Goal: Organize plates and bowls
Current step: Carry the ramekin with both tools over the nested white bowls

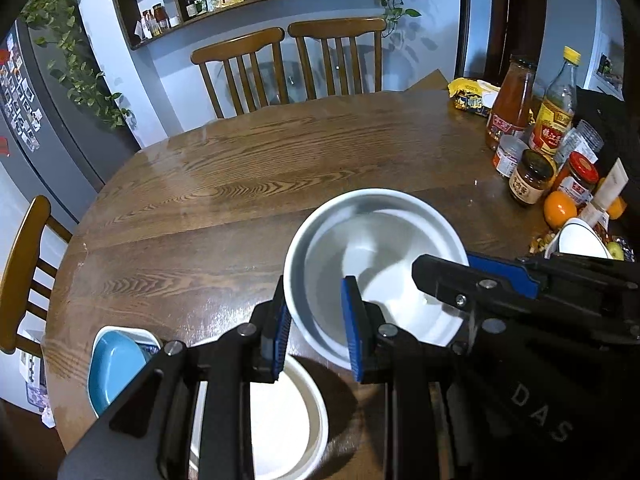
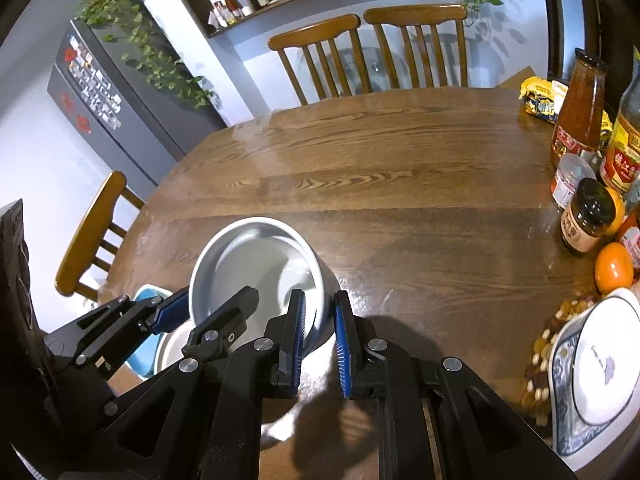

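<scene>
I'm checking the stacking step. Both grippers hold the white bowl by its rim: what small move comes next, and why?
Probably lower the bowl onto the plate below it: the left gripper and right gripper hold it tilted above the table.

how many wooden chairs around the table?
3. Two chairs stand side by side at the far edge of the table: one and one. The third is at the table's left side. More may be hidden behind the cameras.
</scene>
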The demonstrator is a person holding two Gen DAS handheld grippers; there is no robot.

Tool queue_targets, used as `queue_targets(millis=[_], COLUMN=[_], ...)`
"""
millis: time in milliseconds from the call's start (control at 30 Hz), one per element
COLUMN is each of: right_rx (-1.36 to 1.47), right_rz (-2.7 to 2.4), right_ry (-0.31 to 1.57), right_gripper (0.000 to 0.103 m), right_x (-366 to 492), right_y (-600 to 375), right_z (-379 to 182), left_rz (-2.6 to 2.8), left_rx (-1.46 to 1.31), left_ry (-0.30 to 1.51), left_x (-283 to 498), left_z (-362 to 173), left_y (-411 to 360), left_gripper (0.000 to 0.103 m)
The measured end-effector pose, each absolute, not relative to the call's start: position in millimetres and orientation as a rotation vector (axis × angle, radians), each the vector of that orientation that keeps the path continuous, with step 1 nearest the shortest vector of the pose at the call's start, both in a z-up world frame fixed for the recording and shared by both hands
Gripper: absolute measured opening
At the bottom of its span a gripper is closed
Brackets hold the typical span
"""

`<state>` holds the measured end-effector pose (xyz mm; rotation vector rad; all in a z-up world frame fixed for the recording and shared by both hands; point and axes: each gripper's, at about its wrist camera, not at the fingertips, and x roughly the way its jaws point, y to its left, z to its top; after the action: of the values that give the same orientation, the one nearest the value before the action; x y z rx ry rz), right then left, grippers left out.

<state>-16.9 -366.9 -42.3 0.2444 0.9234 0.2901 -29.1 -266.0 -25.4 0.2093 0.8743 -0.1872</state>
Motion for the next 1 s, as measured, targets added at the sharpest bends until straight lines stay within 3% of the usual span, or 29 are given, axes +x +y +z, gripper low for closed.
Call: queue_targets(millis=[1000], right_rx=[0.172], right_rz=[0.377], right_ry=[0.918], right_gripper=[0.016], right_x=[-63], right_y=[-307], right_z=[-30], left_rz=[-0.111], left_rx=[0.171], left_ry=[0.828], left_x=[-83], left_z=[-17], left_y=[-206], left_gripper=[0.022])
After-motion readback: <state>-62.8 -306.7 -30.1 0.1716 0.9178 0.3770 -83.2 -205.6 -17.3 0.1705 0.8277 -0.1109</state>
